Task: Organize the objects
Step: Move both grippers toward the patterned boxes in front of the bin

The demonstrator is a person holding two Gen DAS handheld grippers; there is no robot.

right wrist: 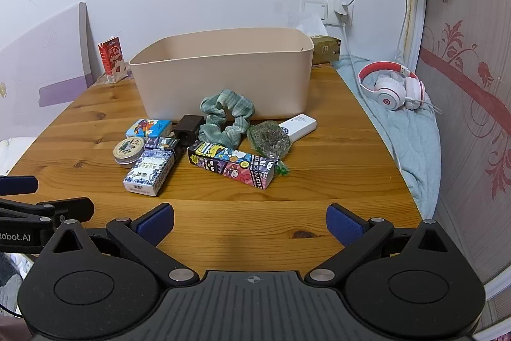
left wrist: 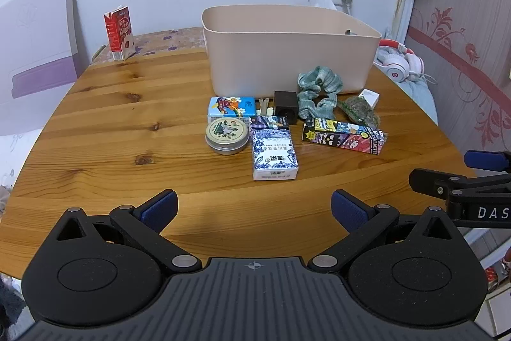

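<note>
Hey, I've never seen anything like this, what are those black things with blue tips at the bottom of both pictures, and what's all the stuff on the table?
Those are two hand-held tongs, one in each of a person's hands, each carrying a camera that looks forward along its fingers. One picture comes from the left tongs, the other from the right tongs. Both stand wide open and hold nothing.

On the wooden table sits a beige bin. In front of it lie small items: a round tin, a blue-and-white box, a cartoon-printed box, a green scrunchie and a small dark block. A red carton stands at the far left edge. White-and-red headphones lie off to the right, on a blue cloth.
</note>
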